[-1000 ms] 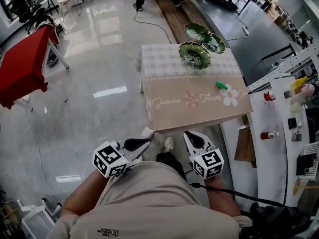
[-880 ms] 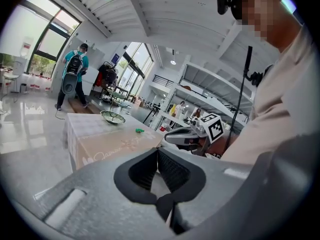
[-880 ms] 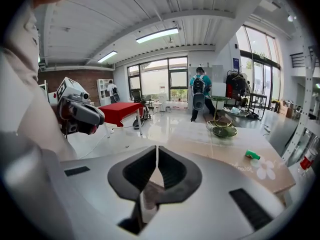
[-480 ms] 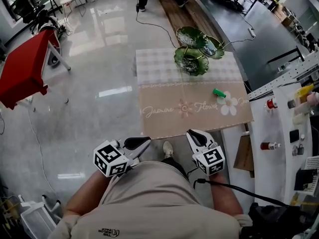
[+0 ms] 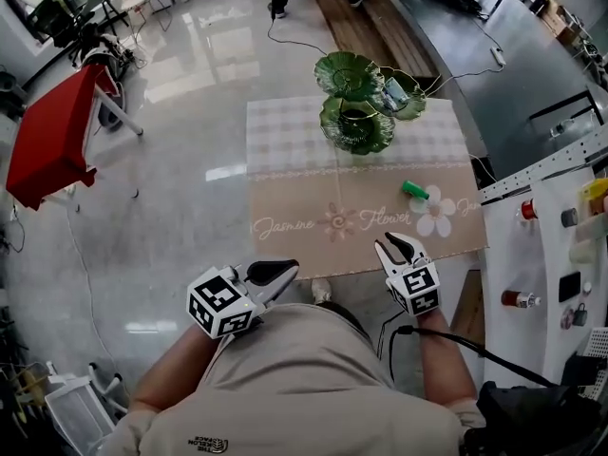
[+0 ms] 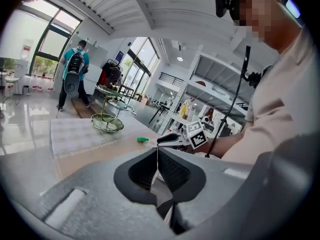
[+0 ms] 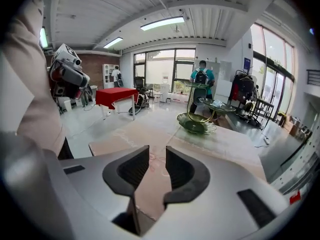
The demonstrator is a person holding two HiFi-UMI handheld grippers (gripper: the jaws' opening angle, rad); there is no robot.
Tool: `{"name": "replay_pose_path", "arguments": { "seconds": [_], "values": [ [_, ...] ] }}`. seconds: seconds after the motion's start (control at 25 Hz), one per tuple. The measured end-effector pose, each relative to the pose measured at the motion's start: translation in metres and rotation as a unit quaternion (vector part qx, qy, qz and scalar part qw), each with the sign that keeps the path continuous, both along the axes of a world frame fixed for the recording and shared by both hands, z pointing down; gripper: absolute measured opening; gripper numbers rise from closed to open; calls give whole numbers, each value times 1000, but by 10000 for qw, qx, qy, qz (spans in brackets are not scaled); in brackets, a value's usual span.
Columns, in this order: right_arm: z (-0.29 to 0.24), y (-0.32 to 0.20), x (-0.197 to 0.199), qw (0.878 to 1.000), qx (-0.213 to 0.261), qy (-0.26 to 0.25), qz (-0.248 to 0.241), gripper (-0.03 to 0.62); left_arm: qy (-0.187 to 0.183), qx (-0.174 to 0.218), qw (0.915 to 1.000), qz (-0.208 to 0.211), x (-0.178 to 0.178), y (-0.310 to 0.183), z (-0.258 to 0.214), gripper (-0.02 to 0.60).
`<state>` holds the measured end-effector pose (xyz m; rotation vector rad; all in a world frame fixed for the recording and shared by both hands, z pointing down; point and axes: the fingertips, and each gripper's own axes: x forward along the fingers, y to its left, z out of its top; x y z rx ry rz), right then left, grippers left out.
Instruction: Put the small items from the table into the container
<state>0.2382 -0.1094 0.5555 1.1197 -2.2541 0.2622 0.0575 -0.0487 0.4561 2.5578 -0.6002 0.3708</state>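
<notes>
A small green item (image 5: 414,190) (image 6: 143,139) lies on the beige flowered tablecloth (image 5: 313,198), right of middle. A green tiered dish stand (image 5: 356,122) (image 6: 107,124) (image 7: 195,124) stands at the table's far side. My left gripper (image 5: 288,272) (image 6: 157,156) hovers short of the table's near edge, its pads together with nothing between them. My right gripper (image 5: 399,245) (image 7: 157,166) is over the near edge, below the green item; its jaws are opening and the gap is empty.
A red-covered table (image 5: 52,136) (image 7: 117,95) stands far left on the shiny floor. A white shelf unit (image 5: 546,245) with bottles borders the table's right side. A cable (image 5: 304,46) trails across the floor. A person with a backpack (image 6: 75,74) stands beyond the table.
The table has come nearer and both grippers now reach its near edge. The right gripper's jaws have parted; the left stays shut.
</notes>
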Motion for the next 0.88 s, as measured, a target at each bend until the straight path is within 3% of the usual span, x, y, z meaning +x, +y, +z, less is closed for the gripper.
{"name": "replay_pose_path", "arguments": {
  "seconds": [0.56,0.88],
  "values": [
    [77,-97,127,9939,-375,994,-291,167,-245,-18,9972,-713,45,-32,1,8],
    [117,-142,156,9843,-582,1535,-654,216,-553,35,9917,-1157,42,-33,0,8]
  ]
}}
